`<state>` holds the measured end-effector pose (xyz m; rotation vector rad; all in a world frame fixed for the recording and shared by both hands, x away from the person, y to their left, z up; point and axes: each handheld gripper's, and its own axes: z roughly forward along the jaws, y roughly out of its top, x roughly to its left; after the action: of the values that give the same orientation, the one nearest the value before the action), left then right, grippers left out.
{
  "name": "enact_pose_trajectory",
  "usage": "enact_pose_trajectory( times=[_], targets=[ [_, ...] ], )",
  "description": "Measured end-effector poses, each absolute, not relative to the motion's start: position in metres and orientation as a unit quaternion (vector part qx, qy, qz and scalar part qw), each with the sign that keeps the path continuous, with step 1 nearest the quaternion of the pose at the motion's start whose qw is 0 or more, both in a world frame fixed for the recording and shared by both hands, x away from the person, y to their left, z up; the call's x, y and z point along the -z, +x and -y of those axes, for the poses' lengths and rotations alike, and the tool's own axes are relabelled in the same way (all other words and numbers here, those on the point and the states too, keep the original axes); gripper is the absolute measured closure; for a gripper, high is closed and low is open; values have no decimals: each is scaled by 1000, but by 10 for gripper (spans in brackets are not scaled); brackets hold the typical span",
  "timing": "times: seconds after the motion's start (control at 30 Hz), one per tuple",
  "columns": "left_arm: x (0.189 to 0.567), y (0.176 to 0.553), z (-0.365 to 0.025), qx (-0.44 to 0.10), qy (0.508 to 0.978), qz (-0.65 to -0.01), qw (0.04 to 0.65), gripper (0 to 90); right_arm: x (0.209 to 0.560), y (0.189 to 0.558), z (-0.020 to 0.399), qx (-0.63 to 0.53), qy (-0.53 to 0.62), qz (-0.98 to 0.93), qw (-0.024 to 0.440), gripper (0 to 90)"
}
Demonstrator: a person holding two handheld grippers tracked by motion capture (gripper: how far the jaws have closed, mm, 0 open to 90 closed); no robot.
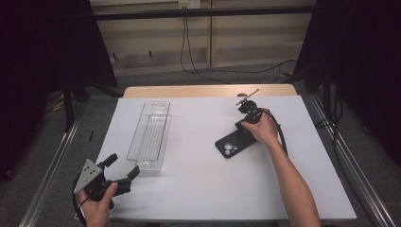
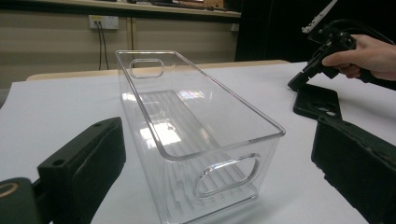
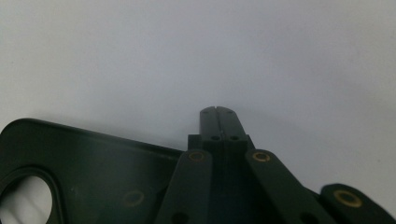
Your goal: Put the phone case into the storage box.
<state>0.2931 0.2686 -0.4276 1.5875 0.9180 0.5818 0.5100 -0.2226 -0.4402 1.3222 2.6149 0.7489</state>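
A black phone case (image 1: 235,143) lies flat on the white table, right of centre, its camera cut-out toward me. My right gripper (image 1: 239,125) is shut, its tips low at the case's far end. In the right gripper view the closed jaws (image 3: 217,109) reach past the case's edge (image 3: 84,158) over bare table, and nothing shows between them. A long clear plastic bin (image 1: 163,142) stands empty at the left. My left gripper (image 1: 124,165) is open just short of the bin's near end (image 2: 224,177). The left gripper view also takes in the case (image 2: 317,100) and the right gripper (image 2: 294,85).
The white table sheet (image 1: 198,189) spreads wide between bin and case. A wooden strip (image 1: 208,91) runs along its far edge. Metal rails (image 1: 352,170) flank the table. A black cable (image 1: 189,61) hangs down the back wall to the floor.
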Motion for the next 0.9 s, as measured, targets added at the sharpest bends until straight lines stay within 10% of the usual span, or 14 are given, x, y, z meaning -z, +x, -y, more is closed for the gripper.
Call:
enact_pose_trajectory(
  times=[0.9],
  targets=[
    [428, 294, -267, -250, 679, -391, 569, 32, 441, 480, 250, -257, 441, -856, 75, 900]
  ],
)
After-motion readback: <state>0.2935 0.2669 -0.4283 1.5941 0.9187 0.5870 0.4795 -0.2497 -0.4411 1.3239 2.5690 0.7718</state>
